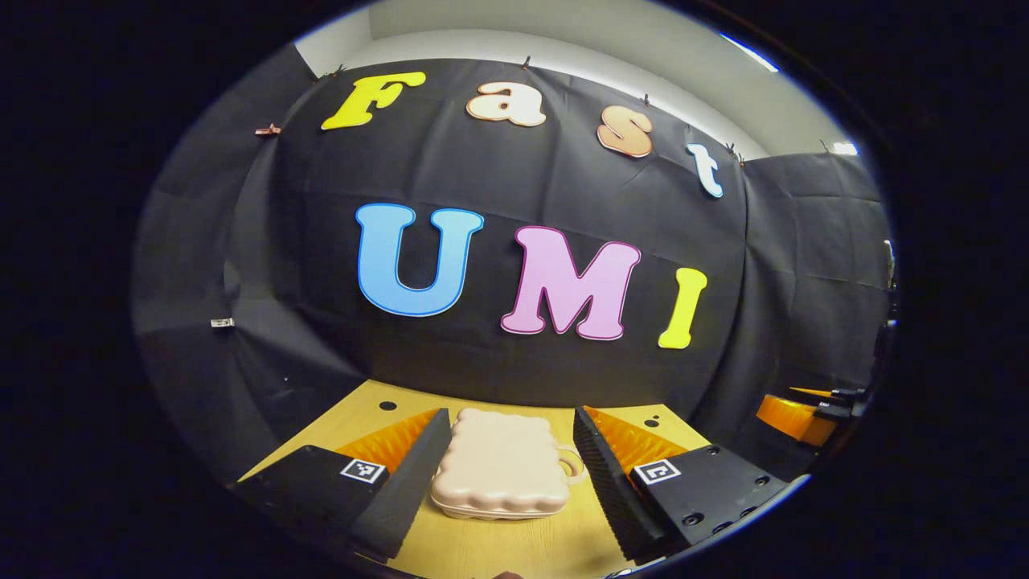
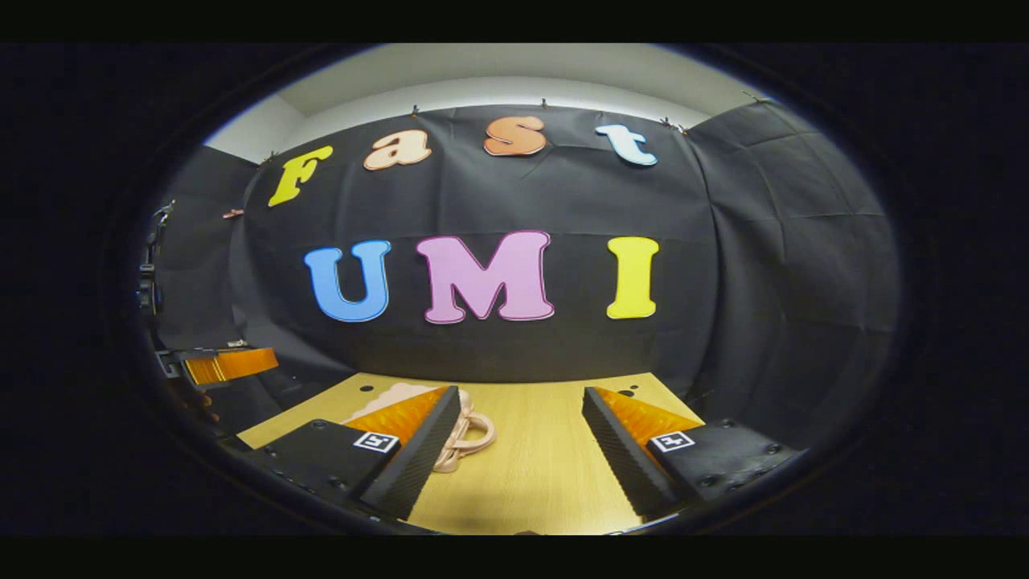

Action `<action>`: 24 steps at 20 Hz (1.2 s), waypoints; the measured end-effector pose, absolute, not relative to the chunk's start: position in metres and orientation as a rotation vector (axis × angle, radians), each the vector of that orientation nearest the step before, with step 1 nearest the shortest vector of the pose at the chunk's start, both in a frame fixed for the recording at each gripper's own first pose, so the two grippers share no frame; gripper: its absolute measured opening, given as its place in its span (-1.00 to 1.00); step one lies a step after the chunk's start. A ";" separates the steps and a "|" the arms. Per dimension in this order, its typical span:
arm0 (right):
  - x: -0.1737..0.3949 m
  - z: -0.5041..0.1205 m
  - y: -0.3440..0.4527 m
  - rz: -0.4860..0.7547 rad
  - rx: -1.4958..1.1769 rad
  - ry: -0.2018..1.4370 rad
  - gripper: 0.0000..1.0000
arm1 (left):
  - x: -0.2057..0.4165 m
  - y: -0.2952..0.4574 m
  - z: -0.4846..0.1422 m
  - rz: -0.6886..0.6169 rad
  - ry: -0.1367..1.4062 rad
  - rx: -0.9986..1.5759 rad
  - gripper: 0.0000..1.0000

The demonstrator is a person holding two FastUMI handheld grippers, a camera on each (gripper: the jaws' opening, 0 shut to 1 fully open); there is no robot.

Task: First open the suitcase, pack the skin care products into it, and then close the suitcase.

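Observation:
A small pale pink suitcase (image 1: 500,464) with scalloped edges lies flat and closed on the wooden table (image 1: 514,547), its handle (image 1: 572,464) pointing right. My left gripper (image 1: 511,444) stands open above the table, and the suitcase lies between its two fingers in this view; whether they touch it I cannot tell. In the right gripper view the suitcase handle (image 2: 470,434) peeks out from behind the left finger, with a bit of the case body (image 2: 386,396) above it. My right gripper (image 2: 521,418) is open over bare table, to the right of the suitcase.
The table (image 2: 530,466) ends at the black cloth wall behind. The other gripper (image 1: 808,410) shows at the far right edge of the left gripper view, and at the far left edge (image 2: 213,366) of the right gripper view.

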State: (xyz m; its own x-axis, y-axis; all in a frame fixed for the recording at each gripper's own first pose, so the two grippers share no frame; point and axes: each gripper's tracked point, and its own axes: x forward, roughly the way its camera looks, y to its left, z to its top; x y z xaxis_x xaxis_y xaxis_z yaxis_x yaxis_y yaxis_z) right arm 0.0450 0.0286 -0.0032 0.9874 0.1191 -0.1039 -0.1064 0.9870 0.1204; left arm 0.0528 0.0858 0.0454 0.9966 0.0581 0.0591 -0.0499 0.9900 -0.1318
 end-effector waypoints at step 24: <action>0.028 -0.009 0.024 0.075 0.115 0.121 0.94 | 0.012 0.111 0.044 0.088 -0.067 -0.026 0.92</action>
State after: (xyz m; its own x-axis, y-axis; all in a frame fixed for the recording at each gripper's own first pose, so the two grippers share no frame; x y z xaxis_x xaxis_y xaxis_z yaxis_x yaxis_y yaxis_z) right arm 0.0281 0.0240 -0.0089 0.9899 0.0819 -0.1156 -0.0681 0.9905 0.1191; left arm 0.0118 0.1108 0.0442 0.9939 0.0890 0.0654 -0.0872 0.9958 -0.0292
